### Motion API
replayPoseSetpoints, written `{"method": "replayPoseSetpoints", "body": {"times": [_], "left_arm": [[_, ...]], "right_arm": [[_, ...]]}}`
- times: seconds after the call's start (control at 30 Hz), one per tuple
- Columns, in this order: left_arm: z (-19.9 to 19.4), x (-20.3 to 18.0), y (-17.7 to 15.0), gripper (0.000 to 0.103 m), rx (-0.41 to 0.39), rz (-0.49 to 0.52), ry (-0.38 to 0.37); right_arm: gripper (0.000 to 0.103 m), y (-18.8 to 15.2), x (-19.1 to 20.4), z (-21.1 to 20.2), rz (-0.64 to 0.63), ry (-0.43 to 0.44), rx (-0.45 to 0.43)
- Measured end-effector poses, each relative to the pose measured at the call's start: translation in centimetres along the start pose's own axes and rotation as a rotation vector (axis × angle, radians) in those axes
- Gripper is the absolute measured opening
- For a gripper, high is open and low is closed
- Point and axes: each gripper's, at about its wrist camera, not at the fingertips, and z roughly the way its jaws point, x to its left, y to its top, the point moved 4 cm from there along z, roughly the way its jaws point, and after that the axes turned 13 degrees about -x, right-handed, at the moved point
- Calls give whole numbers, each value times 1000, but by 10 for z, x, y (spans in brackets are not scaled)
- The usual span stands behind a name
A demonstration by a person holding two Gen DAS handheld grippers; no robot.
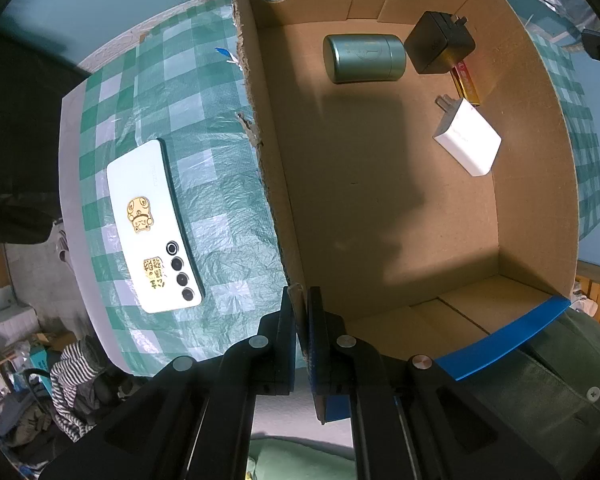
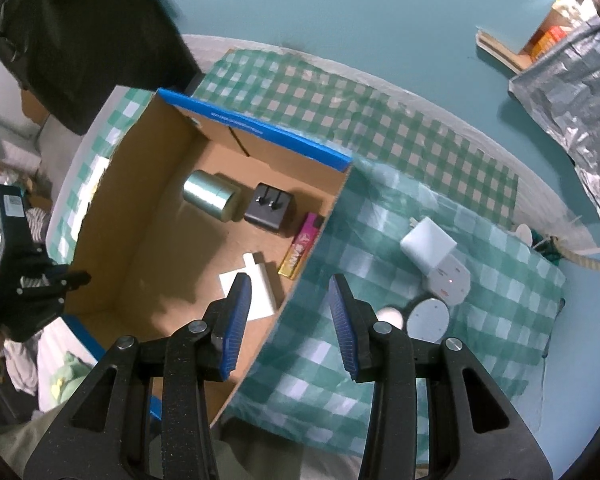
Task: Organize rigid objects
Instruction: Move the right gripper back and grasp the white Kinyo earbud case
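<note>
Your left tongs (image 1: 302,332) are clamped on the near corner of the cardboard box (image 1: 380,208), one finger outside the torn side wall and one inside, with only the wall's thickness between the pads. Your right tongs (image 2: 290,316) stand wide apart and hold nothing; they straddle the box's right wall, the left finger over the box interior and the right finger over the checked cloth (image 2: 380,360) on the worktop. Inside the box, the green cylindrical tin (image 1: 364,58) lies on its side near the far wall, with the black plug adapter (image 1: 440,42) just beside it. A red and gold pack (image 1: 466,82) lies along the right wall, touching the adapter's near edge. The white charger (image 1: 468,140) rests closer to you, prongs pointing toward the far end, against that same wall. Outside the box on the left, a white phone (image 1: 152,224) lies back up on the cloth, two gold stickers on it. To the right of the box, a second white charger (image 2: 428,242) sits plugged into a white power strip (image 2: 450,278), with two round white objects (image 2: 412,316) just beside it.
</note>
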Motion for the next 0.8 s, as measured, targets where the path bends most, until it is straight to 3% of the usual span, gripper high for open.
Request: {"method": "replayPoseSetpoints", "body": {"times": [0.8], "left_arm": [[0,0,0,5,1,-2,-1]], "right_arm": [[40,-59,-89,-7,215,-96,63]]}}
